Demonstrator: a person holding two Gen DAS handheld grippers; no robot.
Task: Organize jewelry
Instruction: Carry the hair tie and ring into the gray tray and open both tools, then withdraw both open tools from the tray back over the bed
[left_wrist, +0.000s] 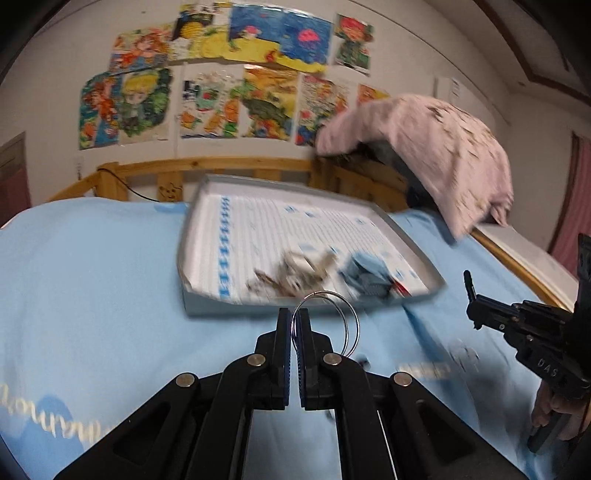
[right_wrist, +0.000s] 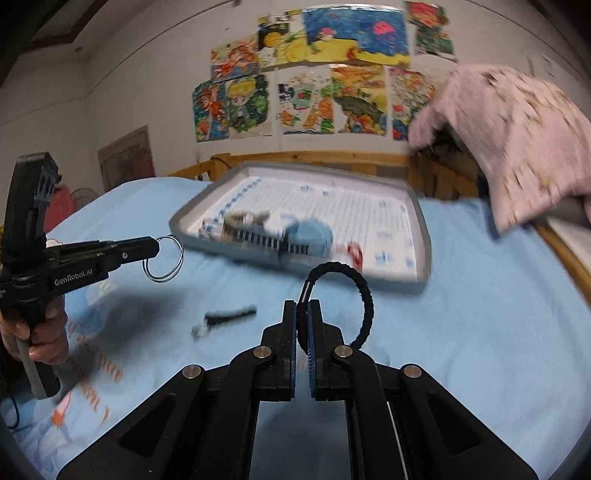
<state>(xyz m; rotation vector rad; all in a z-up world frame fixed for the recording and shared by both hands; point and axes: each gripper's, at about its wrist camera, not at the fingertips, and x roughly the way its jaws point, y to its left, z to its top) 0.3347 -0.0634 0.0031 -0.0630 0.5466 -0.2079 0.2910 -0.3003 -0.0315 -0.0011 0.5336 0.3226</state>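
Note:
My left gripper (left_wrist: 294, 314) is shut on thin silver bangles (left_wrist: 341, 321) and holds them above the blue bedsheet, just short of the grey tray (left_wrist: 192, 258). It also shows in the right wrist view (right_wrist: 157, 245) with the bangles (right_wrist: 164, 258) hanging from its tip. My right gripper (right_wrist: 302, 304) is shut on a black braided bracelet (right_wrist: 364, 295), held above the sheet in front of the tray (right_wrist: 424, 236). The tray holds a blurred heap of jewelry (left_wrist: 291, 275) and a light blue item (right_wrist: 312, 234).
A small black piece with a pale end (right_wrist: 225, 317) lies on the sheet left of my right gripper. A pink cloth (right_wrist: 517, 140) hangs over the wooden bed rail (left_wrist: 221, 166) at the right. Drawings cover the wall behind.

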